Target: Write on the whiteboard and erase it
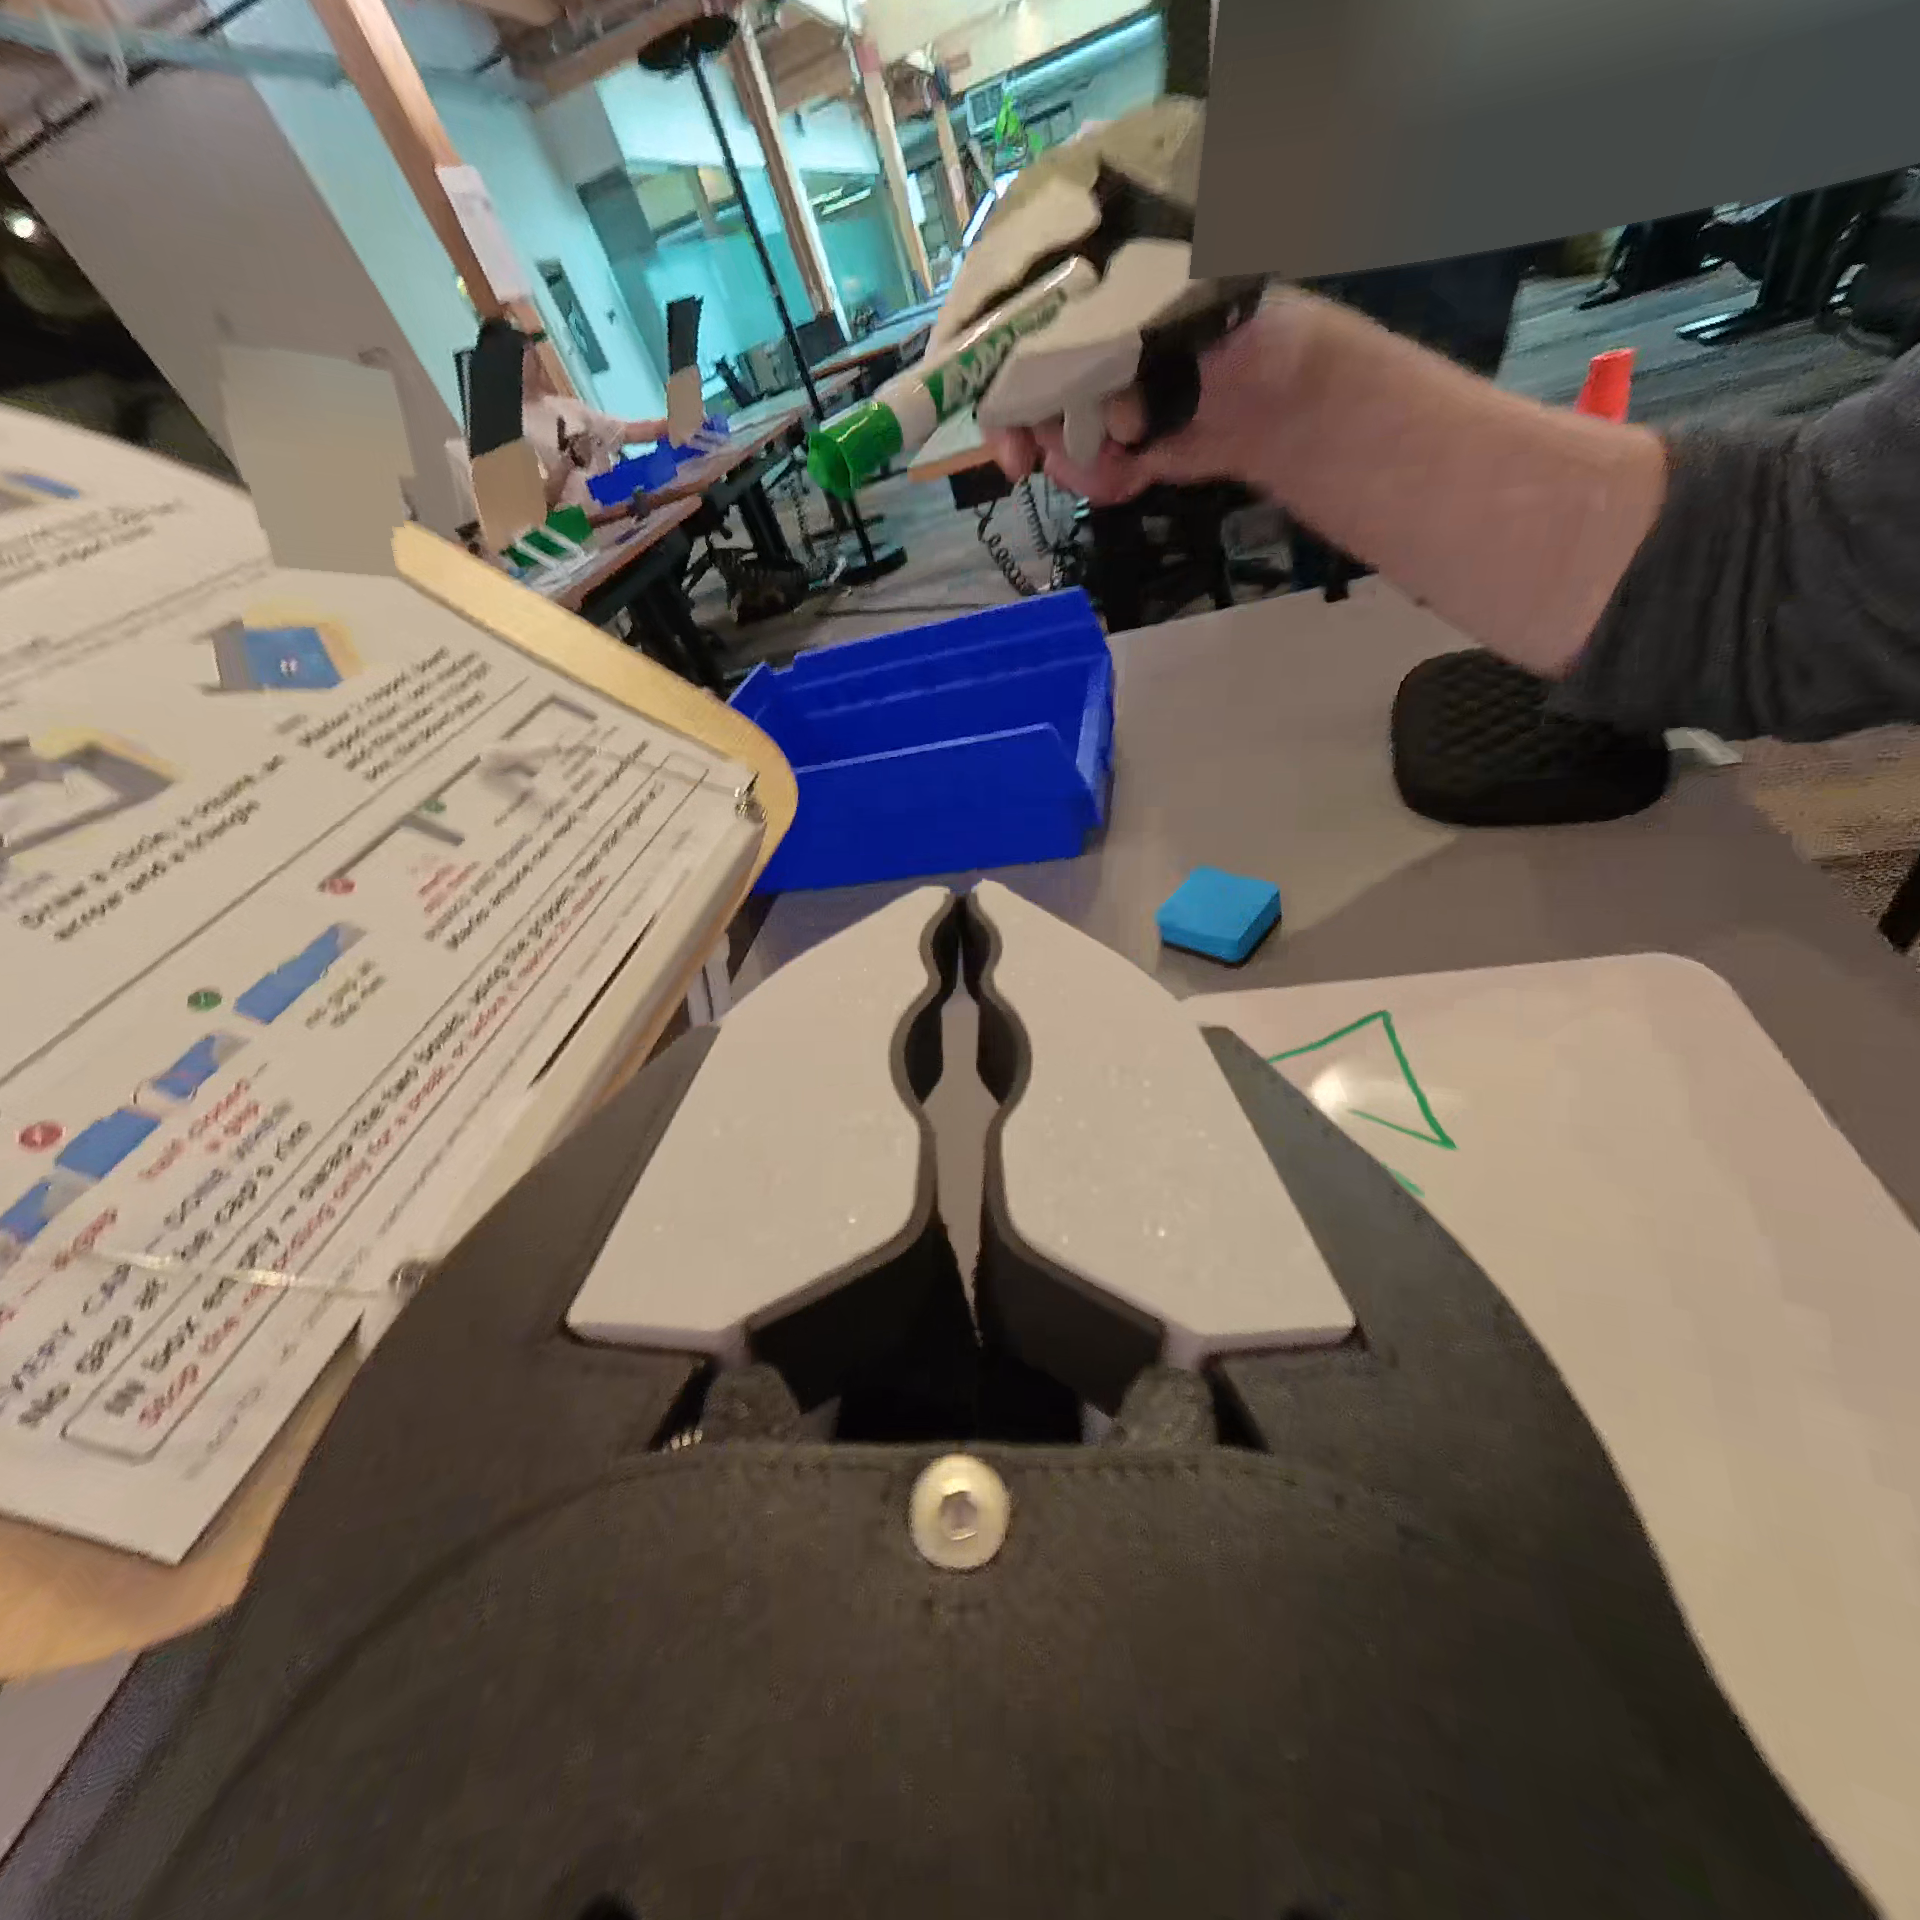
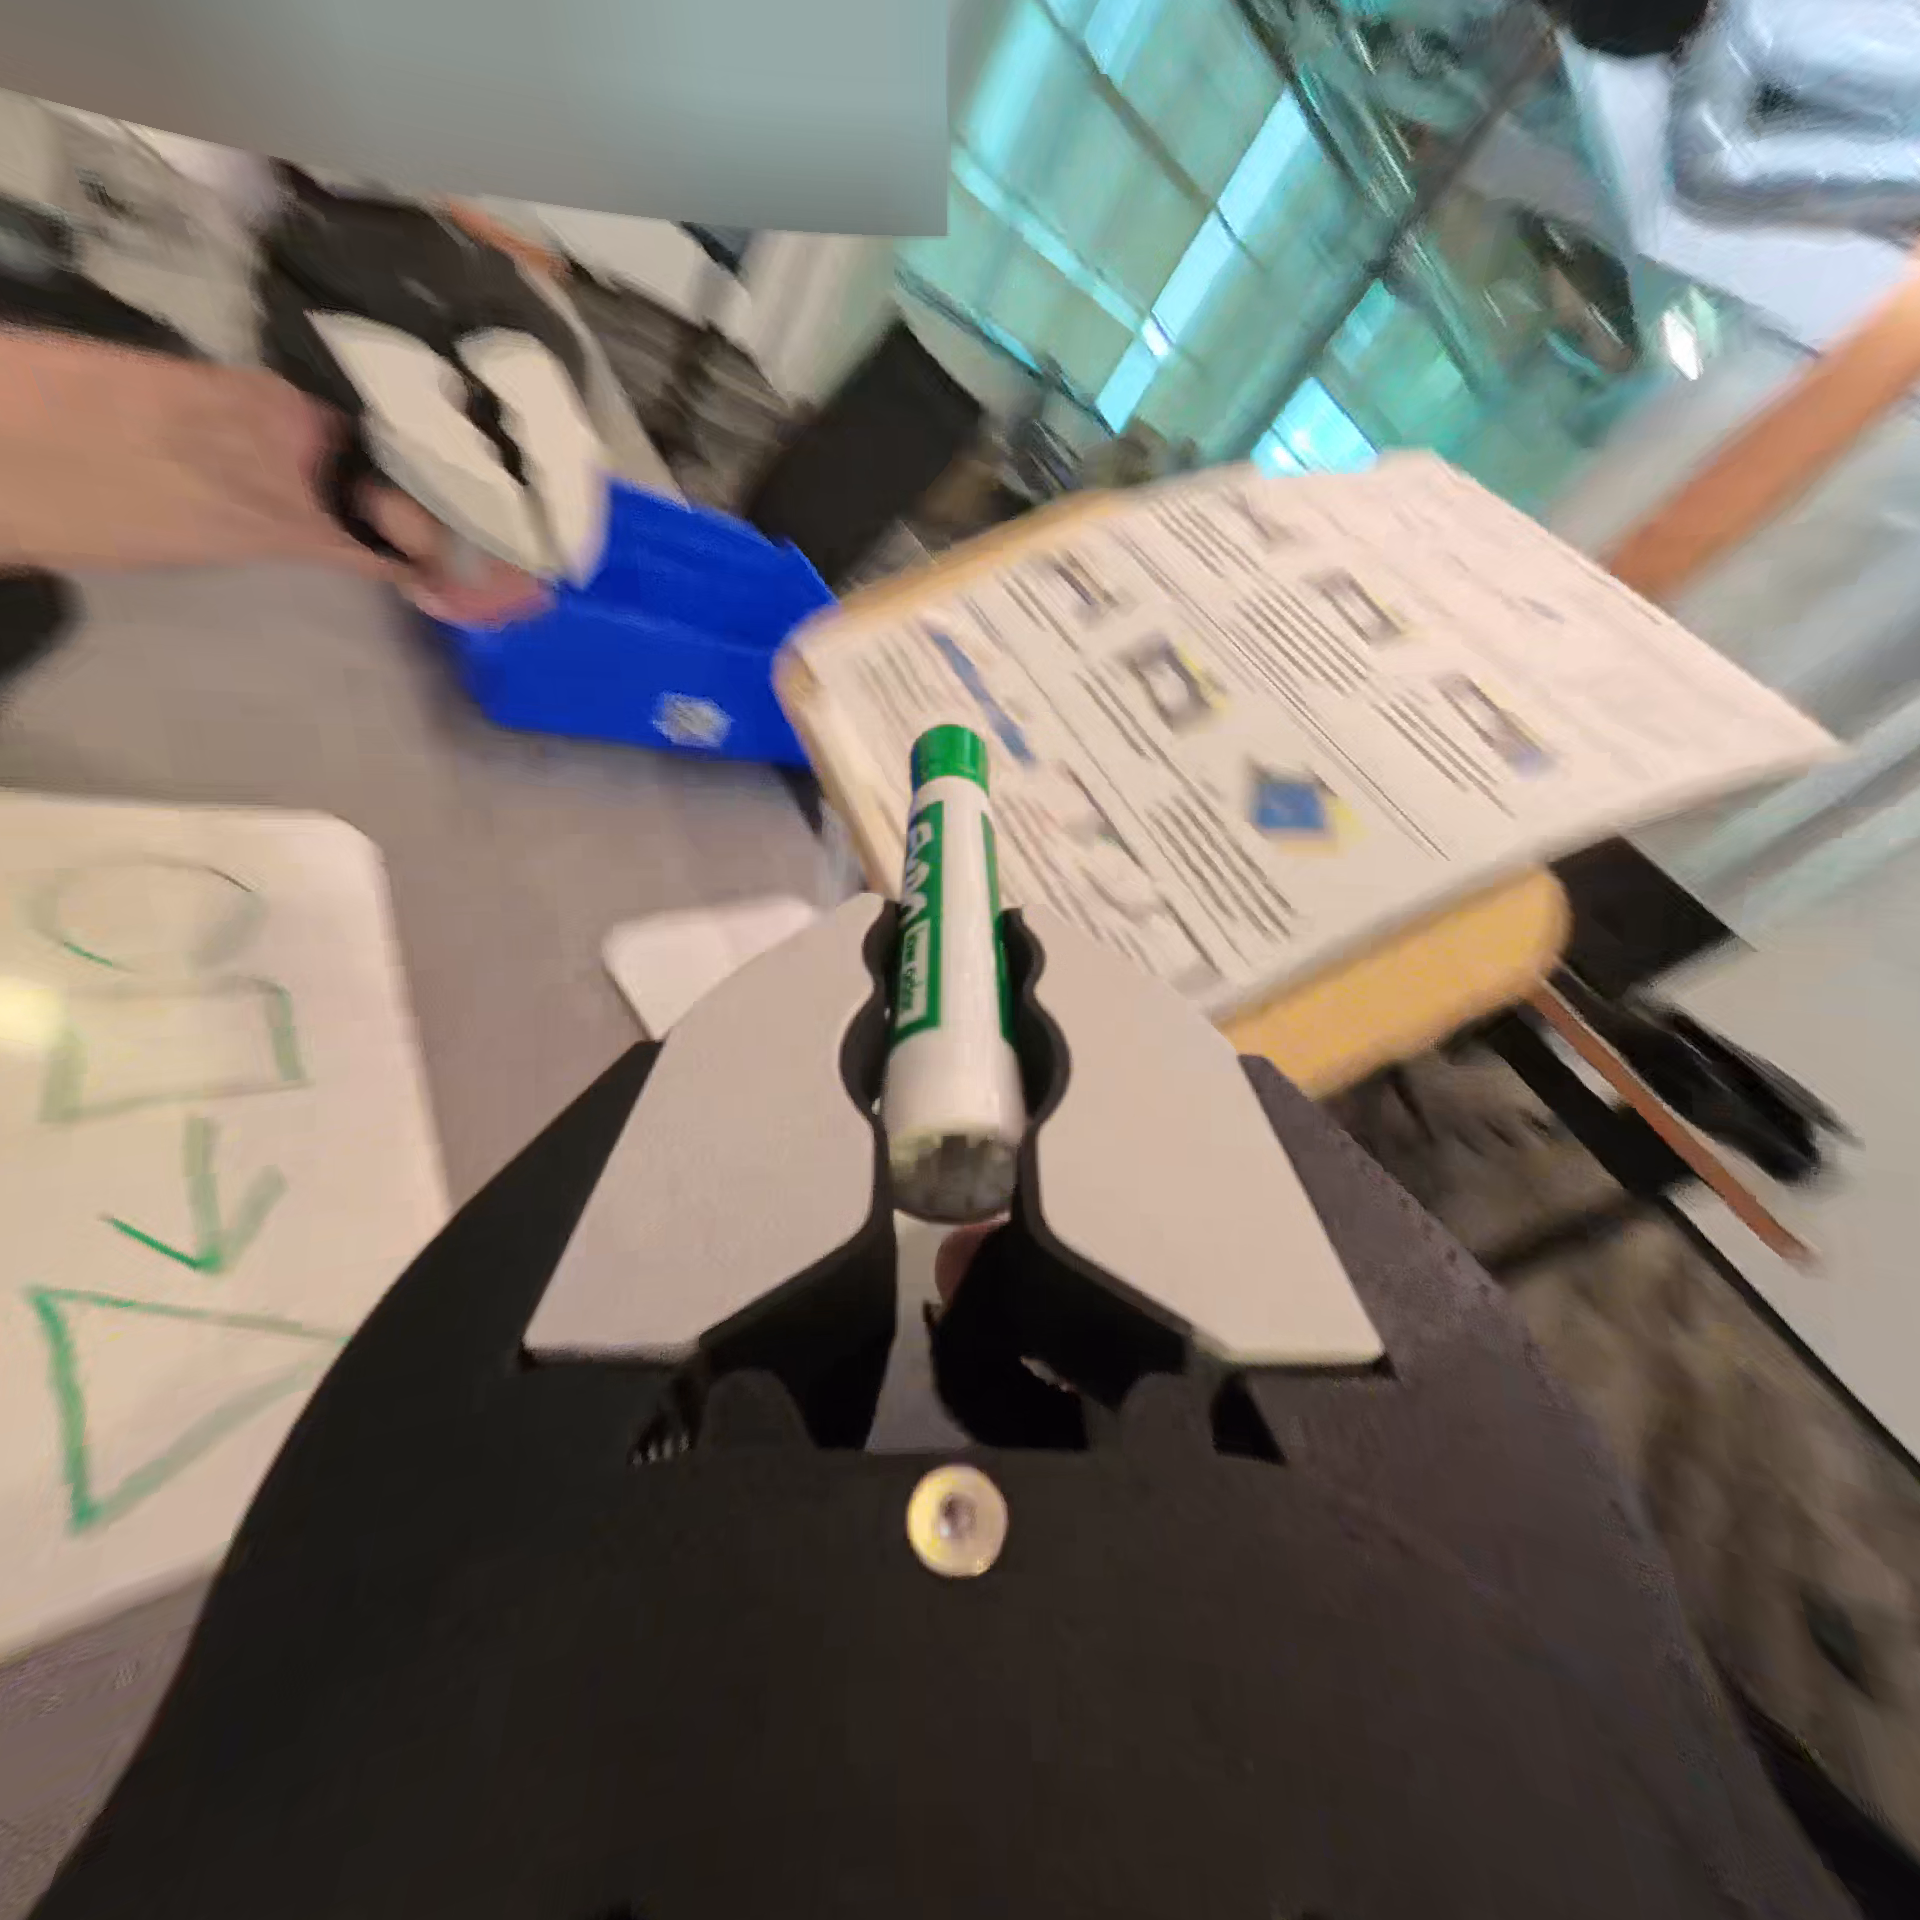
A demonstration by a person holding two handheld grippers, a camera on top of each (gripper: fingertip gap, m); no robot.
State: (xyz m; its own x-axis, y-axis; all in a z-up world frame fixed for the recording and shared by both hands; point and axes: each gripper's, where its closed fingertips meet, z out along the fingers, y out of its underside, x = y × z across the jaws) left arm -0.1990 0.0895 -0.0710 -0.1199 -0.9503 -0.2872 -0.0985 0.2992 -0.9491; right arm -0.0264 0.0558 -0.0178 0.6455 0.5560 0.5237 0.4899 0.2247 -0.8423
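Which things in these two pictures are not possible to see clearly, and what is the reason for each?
- Whiteboard, left wrist view: the left claw covers part of the green drawings.
- Whiteboard drawings, right wrist view: motion blur, cut by the left edge.
- Instruction sheets, right wrist view: blurred.
- Marker tip, both views: covered by its green cap.
- Blue bin inside: partly behind its front wall.

Each claw has grey fingers, a black body, one silver screw.

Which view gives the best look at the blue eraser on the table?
The left wrist view: the blue eraser lies sharp and unobstructed on the table, between the blue bin and the whiteboard. The right wrist view does not show it.
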